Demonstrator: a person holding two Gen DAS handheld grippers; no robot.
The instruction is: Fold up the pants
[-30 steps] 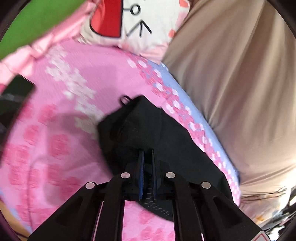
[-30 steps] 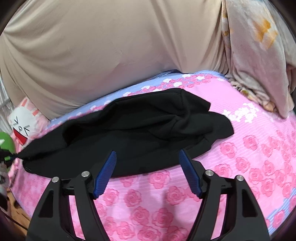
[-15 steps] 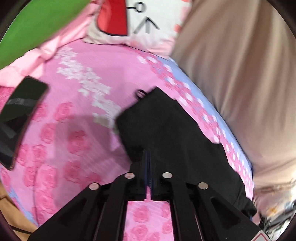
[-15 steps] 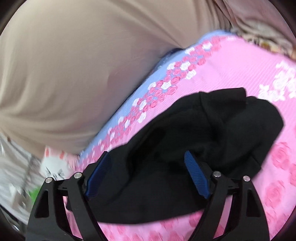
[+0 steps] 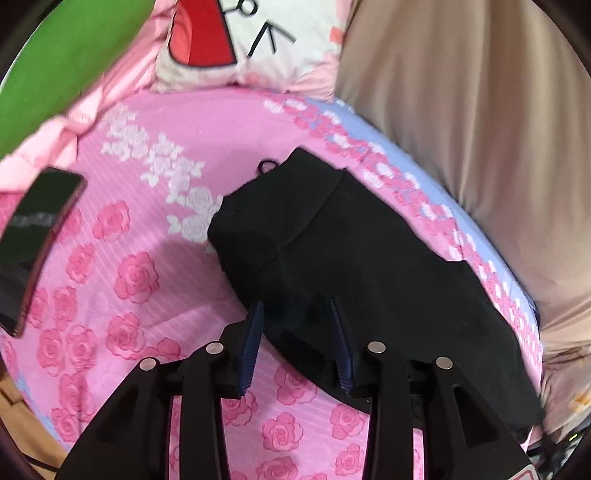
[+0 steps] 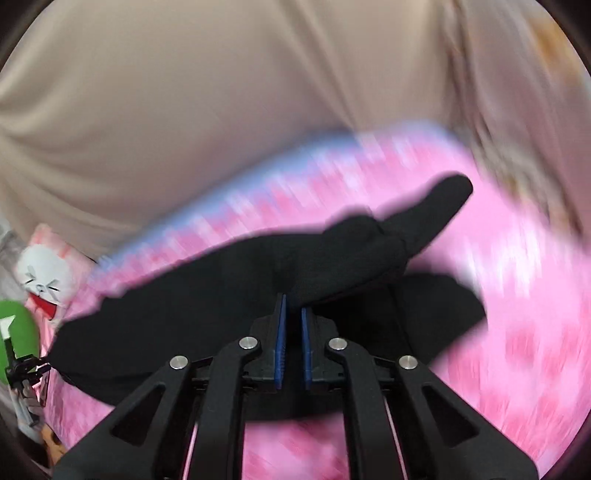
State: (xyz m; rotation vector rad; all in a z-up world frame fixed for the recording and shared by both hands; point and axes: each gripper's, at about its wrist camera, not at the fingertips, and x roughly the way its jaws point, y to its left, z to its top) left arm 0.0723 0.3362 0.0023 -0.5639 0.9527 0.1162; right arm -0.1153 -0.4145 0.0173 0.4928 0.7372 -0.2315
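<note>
The black pants (image 5: 351,266) lie on the pink rose-print bed sheet (image 5: 122,258), stretched from the middle toward the lower right. My left gripper (image 5: 297,332) is open, its blue pads either side of the near edge of the pants. In the right wrist view my right gripper (image 6: 293,328) is shut on a fold of the pants (image 6: 229,295) and lifts one end (image 6: 443,199) off the sheet. That view is blurred by motion.
A beige cover (image 5: 480,110) bulges along the far side of the bed. A cartoon-face pillow (image 5: 258,33) and a green object (image 5: 62,55) sit at the head. A black phone (image 5: 33,236) lies on the sheet at left.
My left gripper has opened and let go of the pants. My right gripper has moved in, shut on the pants and raised a fold.
</note>
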